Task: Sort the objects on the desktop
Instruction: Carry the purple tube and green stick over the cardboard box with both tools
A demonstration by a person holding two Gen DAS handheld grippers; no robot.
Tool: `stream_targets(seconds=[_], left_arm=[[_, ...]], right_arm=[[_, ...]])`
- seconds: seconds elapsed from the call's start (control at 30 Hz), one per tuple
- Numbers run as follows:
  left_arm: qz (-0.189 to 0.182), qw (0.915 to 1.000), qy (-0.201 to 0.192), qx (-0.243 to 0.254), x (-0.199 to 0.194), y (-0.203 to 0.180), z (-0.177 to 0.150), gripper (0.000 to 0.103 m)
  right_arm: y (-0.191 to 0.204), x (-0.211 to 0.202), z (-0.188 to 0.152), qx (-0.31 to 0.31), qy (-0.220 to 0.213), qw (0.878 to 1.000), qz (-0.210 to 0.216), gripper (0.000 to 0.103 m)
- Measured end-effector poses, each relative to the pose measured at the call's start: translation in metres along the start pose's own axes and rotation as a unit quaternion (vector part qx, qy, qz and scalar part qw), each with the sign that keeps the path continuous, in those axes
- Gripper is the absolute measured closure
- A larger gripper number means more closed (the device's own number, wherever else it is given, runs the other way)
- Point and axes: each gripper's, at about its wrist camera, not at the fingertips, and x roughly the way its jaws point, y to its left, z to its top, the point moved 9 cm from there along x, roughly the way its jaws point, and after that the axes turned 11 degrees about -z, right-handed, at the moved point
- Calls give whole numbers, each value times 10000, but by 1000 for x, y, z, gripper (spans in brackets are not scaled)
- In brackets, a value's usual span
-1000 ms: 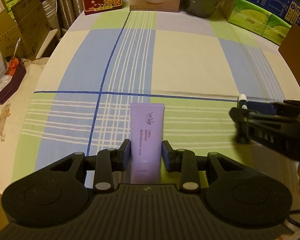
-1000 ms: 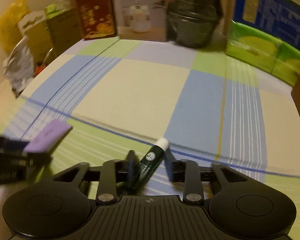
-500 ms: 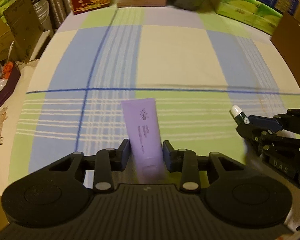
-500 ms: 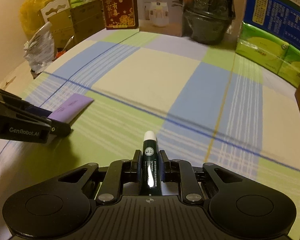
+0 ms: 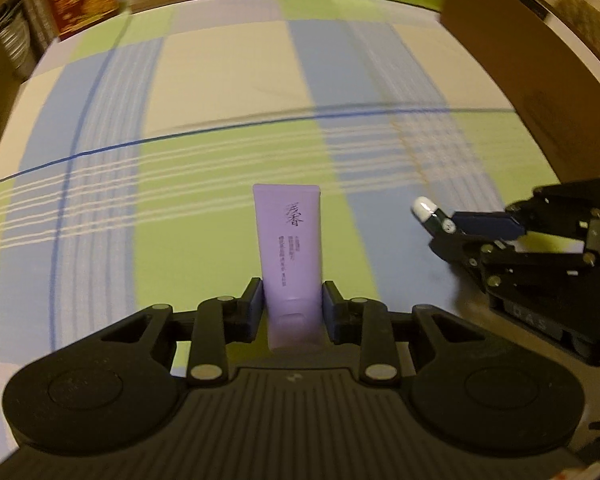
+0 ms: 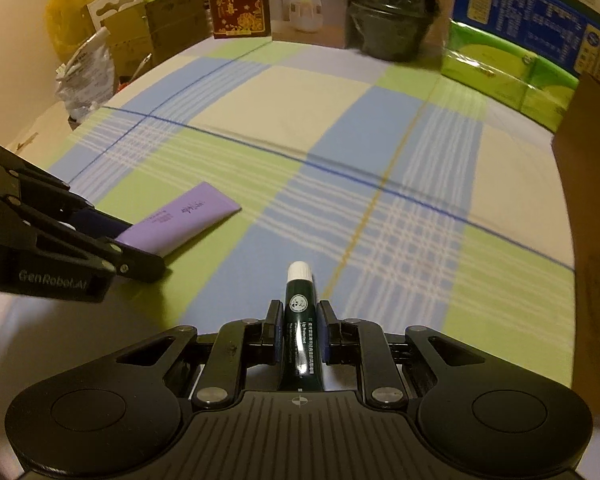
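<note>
You have the purple cream tube clamped in your left gripper, the pads pressing on its lower body just above the cap end, which sits back toward the palm. Its long axis runs straight forward along the fingers, crimped flat end leading, and it hangs clear above the checked tablecloth rather than lying on it. Seen from the right wrist, the same tube juts out of the left gripper on your left side, slanting away over a green square.

Your right gripper is closed tight on the dark green lip balm stick, gripped around its middle with the white cap pointing forward along the fingers, also off the cloth. From the left wrist you see that stick's cap poking out of the right gripper, just beside and to the right of the tube, the two apart.

Both items are in hand, so the next move probably turns on the brown cardboard box standing at the right edge of the table. It lies to the right of both tools, and your right hand is the nearer one. Whether it is open on top I cannot tell.
</note>
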Motion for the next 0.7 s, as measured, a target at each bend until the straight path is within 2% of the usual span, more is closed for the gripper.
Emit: stream_targets(seconds=[0.17,0.27,0.53,0.57,0.6,0.7], left_arm=[[-151,9996,104,223,4,-29,-8,77],[48,9991,155,404,9,-37,-7,76],[156,9993,80,318,19,-42,7,68],[179,9993,59,320,20,-42,8,69],[169,9992,43,349,20,-44,9,75],[125,9991,92,383,20,-51,7,75]], right_arm=[[-16,-14,-19,242,90,9996,-82,89],[-28,-22,-29,399,119,9990,-141,89],[-60,-45,-58,897,227,9953,-288,89],[-64,-48,-61,956,234,9946,-315,89],[-67,-50,-65,1004,240,9941,-333,89],[-81,-59,-74,1200,239,9917,-385,89]])
